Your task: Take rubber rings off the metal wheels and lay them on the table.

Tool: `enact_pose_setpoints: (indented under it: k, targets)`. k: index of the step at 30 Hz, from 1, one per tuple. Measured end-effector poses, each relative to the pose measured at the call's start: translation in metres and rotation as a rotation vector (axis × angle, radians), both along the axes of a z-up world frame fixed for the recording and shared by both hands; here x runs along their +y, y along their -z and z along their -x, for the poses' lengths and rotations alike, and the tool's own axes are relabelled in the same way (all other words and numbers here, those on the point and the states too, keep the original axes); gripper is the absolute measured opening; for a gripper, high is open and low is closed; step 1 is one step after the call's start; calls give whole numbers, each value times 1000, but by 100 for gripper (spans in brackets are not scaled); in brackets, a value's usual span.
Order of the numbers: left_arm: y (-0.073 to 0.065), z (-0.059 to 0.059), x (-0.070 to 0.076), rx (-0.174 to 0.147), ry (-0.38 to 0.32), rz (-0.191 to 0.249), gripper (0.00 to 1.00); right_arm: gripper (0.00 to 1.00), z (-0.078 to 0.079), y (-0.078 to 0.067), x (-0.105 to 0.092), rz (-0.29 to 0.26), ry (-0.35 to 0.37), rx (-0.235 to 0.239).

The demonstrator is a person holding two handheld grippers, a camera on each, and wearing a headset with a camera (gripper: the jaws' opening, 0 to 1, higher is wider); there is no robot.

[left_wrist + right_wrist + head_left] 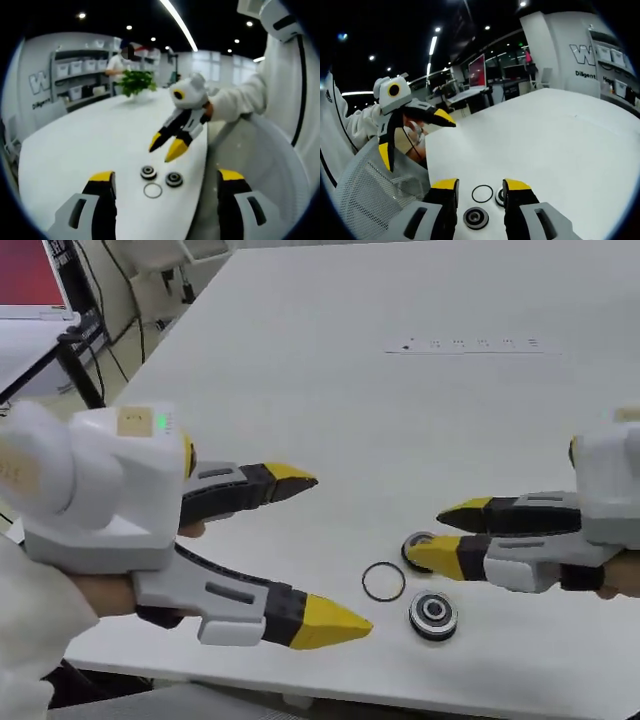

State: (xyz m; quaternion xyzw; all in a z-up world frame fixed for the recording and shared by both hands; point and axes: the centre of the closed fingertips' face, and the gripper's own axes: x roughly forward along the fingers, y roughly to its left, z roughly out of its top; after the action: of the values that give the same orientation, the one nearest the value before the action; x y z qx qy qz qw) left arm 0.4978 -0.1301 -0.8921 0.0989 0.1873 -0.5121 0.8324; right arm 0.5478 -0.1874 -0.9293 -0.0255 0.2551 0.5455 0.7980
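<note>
Ring (384, 581) on table (400, 420), wheels (433, 614) beside

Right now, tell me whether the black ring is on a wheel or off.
Off: the rubber ring lies flat on the table, its middle empty.

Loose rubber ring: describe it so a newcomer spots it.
On the white table, near its front edge, three small round parts cluster. The thin black rubber ring lies leftmost in the head view; unlike the two thick metal wheels, it is an empty hoop.
</note>
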Motion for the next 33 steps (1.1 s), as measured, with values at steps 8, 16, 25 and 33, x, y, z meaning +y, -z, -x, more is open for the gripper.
enact_pose_setpoints:
  k: [8,16,25,33]
  targets:
    - [-4,-2,-13,-14,16,37,82,34,-3,3,-28,-24,50,6]
    - [-5,-8,-37,-40,58,-3,80,30,16,21,-22,47,-86,0]
    - [-7,-17,-65,-80,109,-15,74,30,27,46,-24,121,-175,2]
    - [5,-35,-76,-99,94,18,60,31,33,67,-24,157,-222,38]
